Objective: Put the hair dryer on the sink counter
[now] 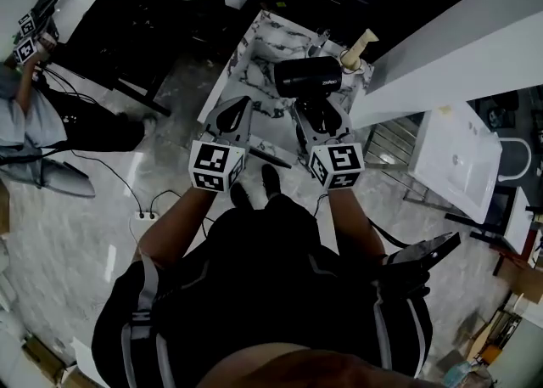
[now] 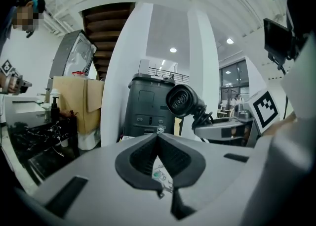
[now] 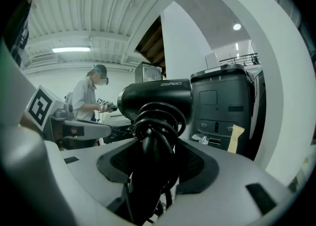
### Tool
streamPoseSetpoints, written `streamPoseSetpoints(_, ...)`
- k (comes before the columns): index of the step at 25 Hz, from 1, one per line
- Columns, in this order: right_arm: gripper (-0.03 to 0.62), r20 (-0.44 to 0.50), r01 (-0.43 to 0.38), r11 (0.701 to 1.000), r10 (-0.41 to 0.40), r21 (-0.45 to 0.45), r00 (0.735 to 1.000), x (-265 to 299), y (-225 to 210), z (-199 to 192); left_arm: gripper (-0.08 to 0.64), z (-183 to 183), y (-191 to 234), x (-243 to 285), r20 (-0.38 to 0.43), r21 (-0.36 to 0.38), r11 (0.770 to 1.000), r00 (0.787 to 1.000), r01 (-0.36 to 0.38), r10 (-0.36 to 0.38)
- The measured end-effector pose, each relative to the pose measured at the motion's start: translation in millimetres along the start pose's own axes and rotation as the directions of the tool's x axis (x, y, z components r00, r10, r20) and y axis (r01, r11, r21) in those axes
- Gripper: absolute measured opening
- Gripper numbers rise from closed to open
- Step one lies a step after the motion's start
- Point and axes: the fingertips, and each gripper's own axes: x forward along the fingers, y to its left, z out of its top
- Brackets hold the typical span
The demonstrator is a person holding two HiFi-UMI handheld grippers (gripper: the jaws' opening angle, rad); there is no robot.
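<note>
A black hair dryer (image 1: 307, 77) hangs over the marble sink counter (image 1: 254, 47), barrel lying crosswise. My right gripper (image 1: 316, 110) is shut on its handle, where the cord is coiled. In the right gripper view the dryer (image 3: 155, 99) rises straight out of the right gripper (image 3: 155, 141), and the cord loops fill the gap between the pads. My left gripper (image 1: 240, 104) hovers beside it on the left with its tips together and nothing between them. From the left gripper (image 2: 158, 135) the dryer's round rear grille (image 2: 183, 100) shows up to the right.
A soap dispenser (image 1: 356, 51) and a faucet (image 1: 321, 38) stand at the counter's far right. A white basin (image 1: 454, 157) lies on the floor side at right. A dark bin (image 2: 148, 104) stands behind the counter. Another person (image 1: 25, 98) works at far left.
</note>
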Motion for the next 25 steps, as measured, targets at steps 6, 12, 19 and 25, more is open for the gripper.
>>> streamPoseSetpoints(6, 0.232, -0.038, -0.068, 0.998, 0.068, -0.015, 0.997, 23.9, -3.1, -23.4, 0.003, -23.6, 6.7, 12.7, -0.047, -0.007, 0.999, 0.998, -0.046, 0.046)
streamPoseSetpoints(12, 0.232, -0.115, -0.109, 0.994, 0.107, -0.009, 0.988, 53.7, -6.6, -55.8, 0.003, -51.8, 14.0, 18.7, -0.107, -0.015, 0.997, 0.992, -0.076, 0.074)
streamPoseSetpoints(19, 0.230, -0.208, -0.149, 0.989, 0.146, 0.001, 0.967, 81.6, -9.0, -97.7, 0.003, -71.8, 26.2, 21.7, -0.143, -0.030, 0.991, 0.982, -0.131, 0.125)
streamPoseSetpoints(25, 0.230, -0.280, -0.171, 0.985, 0.167, 0.011, 0.945, 102.4, -13.7, -130.8, 0.003, -83.0, 29.8, 28.0, -0.162, -0.063, 0.988, 0.978, -0.142, 0.130)
